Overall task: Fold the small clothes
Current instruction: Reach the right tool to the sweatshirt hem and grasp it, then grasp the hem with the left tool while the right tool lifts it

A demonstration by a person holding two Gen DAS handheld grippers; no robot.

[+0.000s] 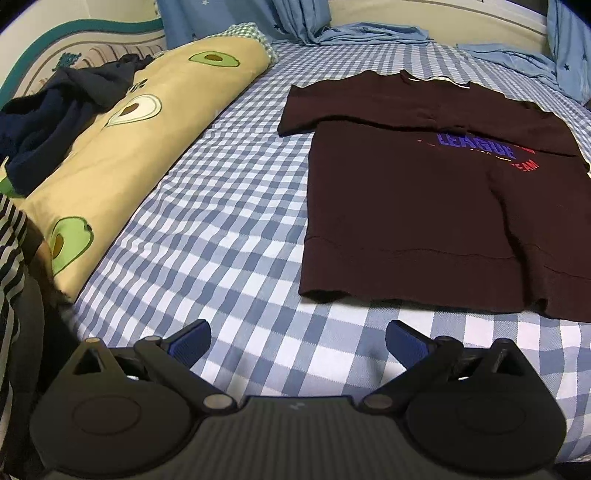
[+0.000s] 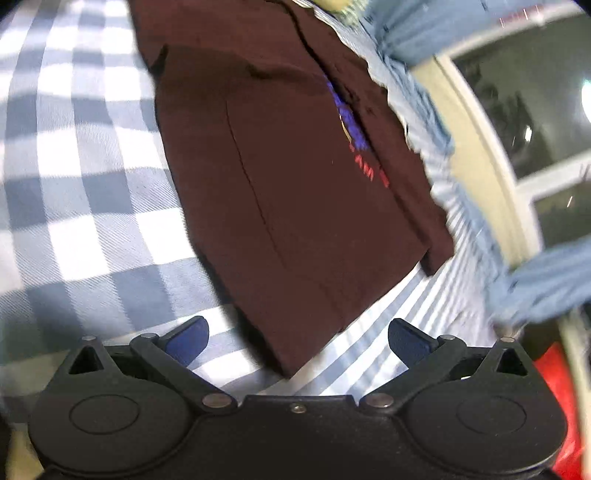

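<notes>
Lying flat on the checked sheet, the maroon shirt sits ahead and right of the left gripper, one side folded over the print. Left jaws spread wide, empty. Right gripper equally wide, empty, shirt corner between its fingertips. Avocado pillow far left, dark clothes on it.

Blue checked bed, dark red shirt spread flat on it, avocado pillow along its left edge, blue curtains bunched at its far edge
</notes>
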